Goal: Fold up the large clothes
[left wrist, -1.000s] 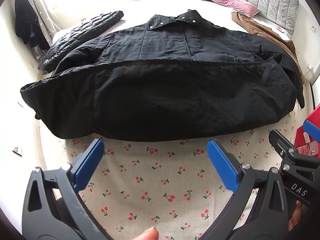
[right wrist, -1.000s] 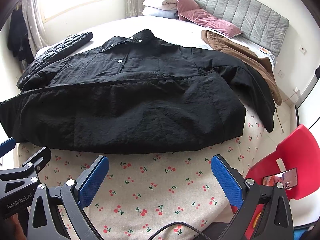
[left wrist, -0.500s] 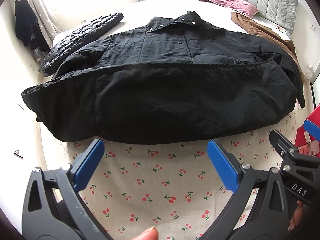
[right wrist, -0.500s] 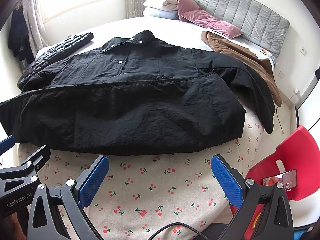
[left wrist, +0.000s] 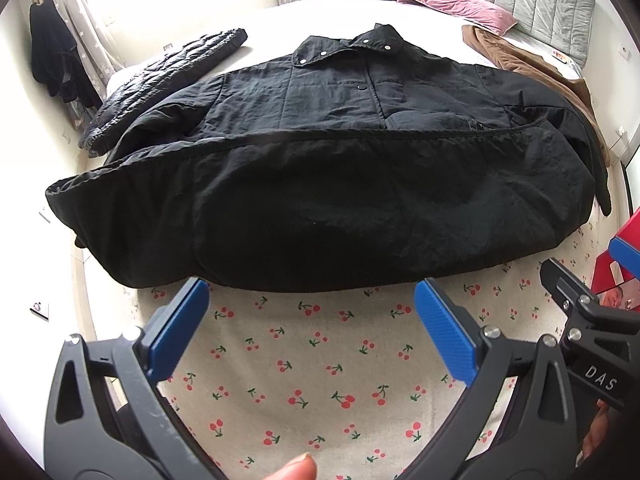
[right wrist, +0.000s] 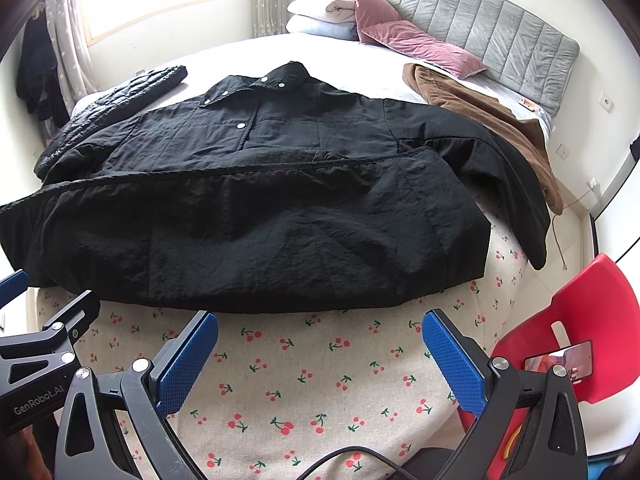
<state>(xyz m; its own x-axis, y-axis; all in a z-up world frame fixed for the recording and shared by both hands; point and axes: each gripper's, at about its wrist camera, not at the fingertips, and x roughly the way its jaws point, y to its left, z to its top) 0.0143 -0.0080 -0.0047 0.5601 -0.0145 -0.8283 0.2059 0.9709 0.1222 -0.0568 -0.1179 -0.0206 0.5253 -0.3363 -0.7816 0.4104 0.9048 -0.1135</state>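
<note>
The black jacket (left wrist: 344, 184) lay spread across the bed (right wrist: 304, 372), collar toward 12 o'clock and its lower part folded up over the body, the fold edge just beyond the cherry-print sheet (left wrist: 320, 368). At 10 o'clock from it lay a quilted black garment (right wrist: 120, 96), at 2 o'clock a brown garment (right wrist: 480, 112) and pink pillows (right wrist: 416, 44) against the grey headboard (right wrist: 480, 28), and at 4 o'clock stood a red chair (right wrist: 580, 320). The left claw (left wrist: 312, 300) and right claw (right wrist: 320, 332) hovered over the sheet at 6 o'clock, each with its 2 blue pads (left wrist: 178, 332) spread wide and gripping nothing.
</note>
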